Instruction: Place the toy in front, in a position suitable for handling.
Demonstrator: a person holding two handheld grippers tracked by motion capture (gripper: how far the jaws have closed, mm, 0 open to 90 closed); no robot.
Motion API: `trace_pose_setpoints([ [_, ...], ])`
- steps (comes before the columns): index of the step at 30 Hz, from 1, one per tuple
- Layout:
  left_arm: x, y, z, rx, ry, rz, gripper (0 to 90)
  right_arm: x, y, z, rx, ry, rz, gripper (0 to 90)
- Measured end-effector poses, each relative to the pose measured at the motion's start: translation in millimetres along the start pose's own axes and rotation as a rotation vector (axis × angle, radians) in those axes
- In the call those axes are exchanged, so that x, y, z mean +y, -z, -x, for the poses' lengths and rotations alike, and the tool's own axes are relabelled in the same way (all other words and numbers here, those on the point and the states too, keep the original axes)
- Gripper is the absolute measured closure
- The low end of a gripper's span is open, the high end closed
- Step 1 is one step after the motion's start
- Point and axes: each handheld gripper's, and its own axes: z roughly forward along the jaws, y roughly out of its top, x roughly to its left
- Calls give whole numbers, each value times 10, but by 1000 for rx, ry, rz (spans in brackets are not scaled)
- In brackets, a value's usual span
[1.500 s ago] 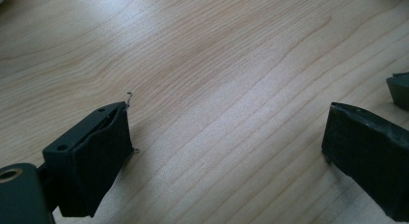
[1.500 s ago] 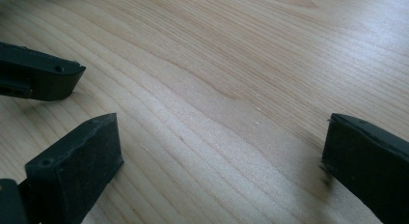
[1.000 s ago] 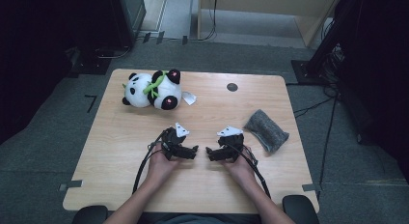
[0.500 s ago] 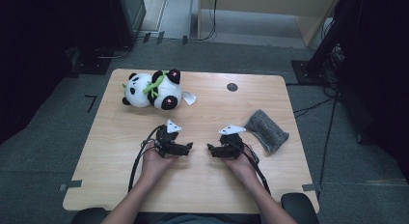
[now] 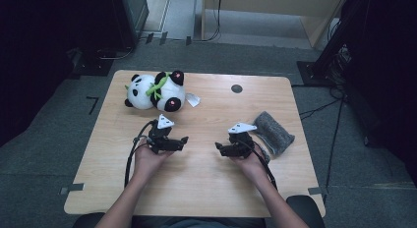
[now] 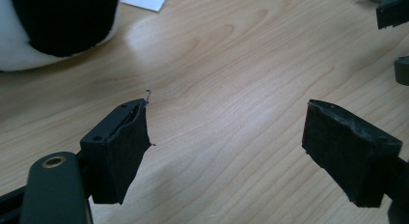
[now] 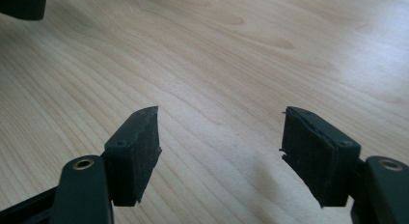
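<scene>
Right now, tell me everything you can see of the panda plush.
The panda plush looks soft and furry, with a white body and black ears and limbs. Something green sits across its middle, and small red spots show on two black parts. It lies tipped over near the far left corner of the wooden table. A white tag rests at its right side. Neither gripper touches it; the left gripper is nearest.

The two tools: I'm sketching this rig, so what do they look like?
Both the left tool and right tool are black, each topped by a pale three-cornered plate. A black cable trails from each. The jaws end in flat black pads with brass-ringed holes behind them. The forearms are bare, no sleeves.
</scene>
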Motion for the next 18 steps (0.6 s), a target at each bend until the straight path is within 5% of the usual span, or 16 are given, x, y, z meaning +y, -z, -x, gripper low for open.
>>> trace_pose_setpoints([
  [2,37,36,-39,-2,3,12,221,9,44,28,1,0,15,307],
  [9,149,145,-195,17,8,35,222,-14,103,127,33,-44,-7,328],
  [18,228,219,-431,44,30,42,234,-33,107,161,35,-42,-11,366],
])
